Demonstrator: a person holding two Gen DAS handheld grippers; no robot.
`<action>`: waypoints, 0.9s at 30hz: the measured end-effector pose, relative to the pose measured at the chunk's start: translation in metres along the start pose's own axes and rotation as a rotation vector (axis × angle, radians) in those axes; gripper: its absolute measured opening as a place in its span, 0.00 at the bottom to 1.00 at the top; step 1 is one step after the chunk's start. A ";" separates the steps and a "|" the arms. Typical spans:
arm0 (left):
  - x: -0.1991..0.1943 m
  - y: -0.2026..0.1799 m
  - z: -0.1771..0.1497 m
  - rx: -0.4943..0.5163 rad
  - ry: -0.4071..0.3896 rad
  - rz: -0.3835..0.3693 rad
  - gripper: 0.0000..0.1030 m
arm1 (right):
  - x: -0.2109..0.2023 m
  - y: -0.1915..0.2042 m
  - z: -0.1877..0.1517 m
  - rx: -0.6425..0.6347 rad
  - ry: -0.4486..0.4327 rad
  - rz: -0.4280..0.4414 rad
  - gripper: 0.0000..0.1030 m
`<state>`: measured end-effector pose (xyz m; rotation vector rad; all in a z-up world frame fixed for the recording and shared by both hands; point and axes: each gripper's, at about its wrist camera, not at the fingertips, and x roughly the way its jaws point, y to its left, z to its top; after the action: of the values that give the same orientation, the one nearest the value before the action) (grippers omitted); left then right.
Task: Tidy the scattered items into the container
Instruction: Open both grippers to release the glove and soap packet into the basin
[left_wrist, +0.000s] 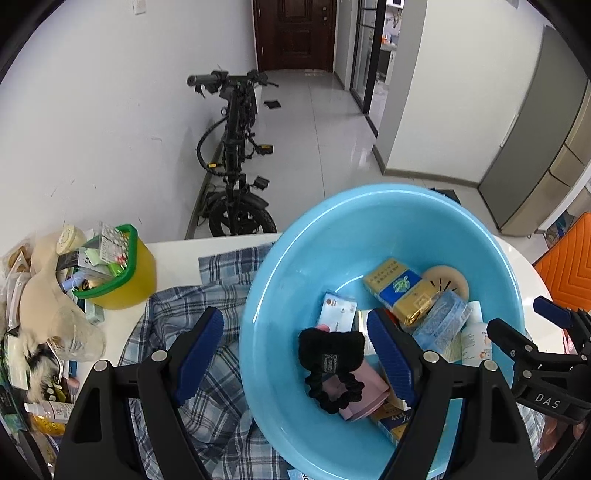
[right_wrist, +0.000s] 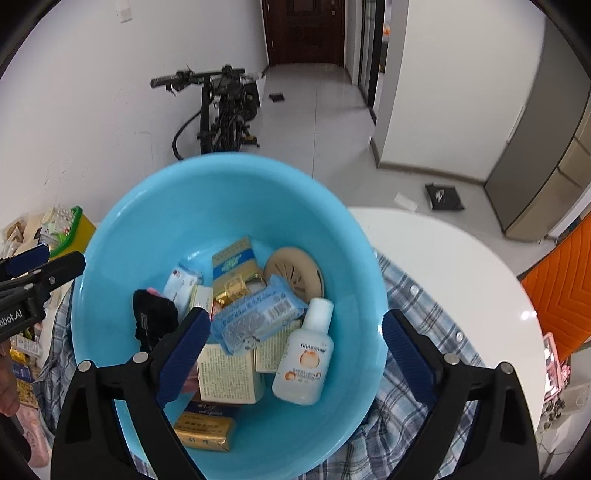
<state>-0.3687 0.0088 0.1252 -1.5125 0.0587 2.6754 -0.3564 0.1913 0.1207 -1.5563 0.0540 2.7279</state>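
Note:
A light blue basin (left_wrist: 280, 295) sits on a plaid cloth. It holds a black scrunchie (left_wrist: 332, 365), a gold and blue box (left_wrist: 399, 291), a blue wipes pack (right_wrist: 258, 317), a white bottle (right_wrist: 304, 358), a beige round disc (right_wrist: 295, 273) and several small cartons. My left gripper (left_wrist: 295, 358) is open and straddles the basin's left rim, one finger outside and one inside, with the scrunchie lying untouched between them. My right gripper (right_wrist: 295, 350) is open wide across the right rim. The bottle lies in the basin between its fingers, free of both pads.
A yellow bin with a green rim (left_wrist: 122, 280), stuffed with packets, stands at the left among loose clutter (left_wrist: 44, 332). The plaid cloth (left_wrist: 207, 295) covers the white round table (right_wrist: 443, 258). An orange chair (right_wrist: 561, 288) stands at the right and a black bicycle (left_wrist: 236, 147) by the wall.

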 end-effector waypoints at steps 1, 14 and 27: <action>-0.004 -0.003 -0.001 0.013 -0.020 -0.016 0.80 | -0.003 0.001 0.001 -0.014 -0.023 -0.009 0.91; -0.081 -0.001 -0.033 0.030 -0.644 -0.017 1.00 | -0.067 0.018 -0.018 -0.142 -0.528 -0.106 1.00; -0.092 -0.015 -0.047 0.119 -0.670 -0.027 1.00 | -0.085 0.028 -0.031 -0.153 -0.633 -0.063 1.00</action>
<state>-0.2802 0.0168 0.1795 -0.5269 0.1533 2.9336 -0.2865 0.1633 0.1791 -0.6297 -0.2034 3.0806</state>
